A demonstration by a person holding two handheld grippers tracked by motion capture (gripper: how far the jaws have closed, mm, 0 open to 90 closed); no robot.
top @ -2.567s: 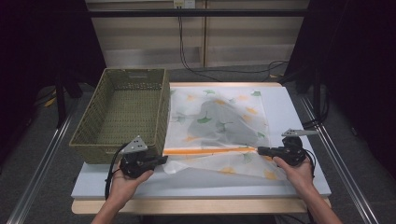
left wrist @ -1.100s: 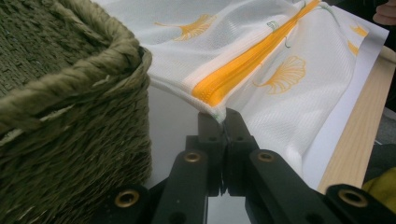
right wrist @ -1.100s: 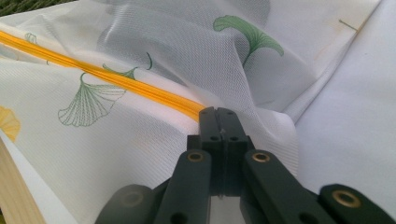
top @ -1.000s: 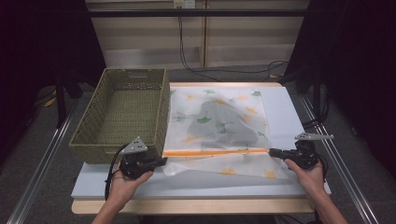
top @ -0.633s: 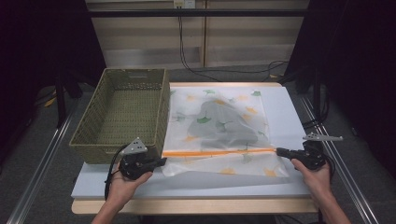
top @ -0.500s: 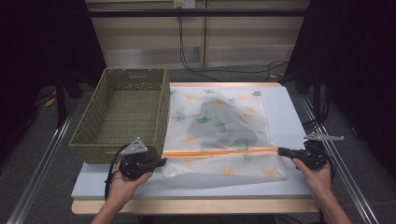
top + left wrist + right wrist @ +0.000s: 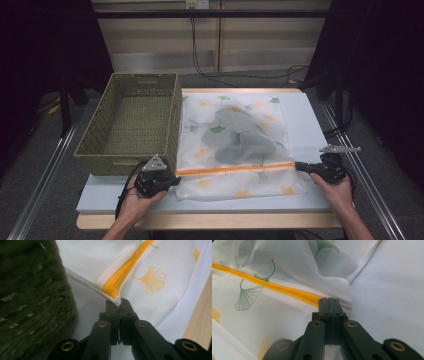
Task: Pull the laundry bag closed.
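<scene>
I have both grippers clamped on the white ginkgo-print mesh bag's point(image 7: 235, 145) orange zipper band: left gripper point(image 7: 172, 181) at its left end, right gripper point(image 7: 298, 165) at its right end. The bag lies along the white mat's point(image 7: 310, 120) near edge, the green woven basket point(image 7: 132, 122) touching it at the left edge.

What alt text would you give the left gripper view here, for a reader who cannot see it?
The left gripper has its black fingers shut on the corner of a white mesh bag, right at the end of its orange zipper. A green woven basket stands close at the left, and the bag shows a printed orange ginkgo leaf.
</scene>
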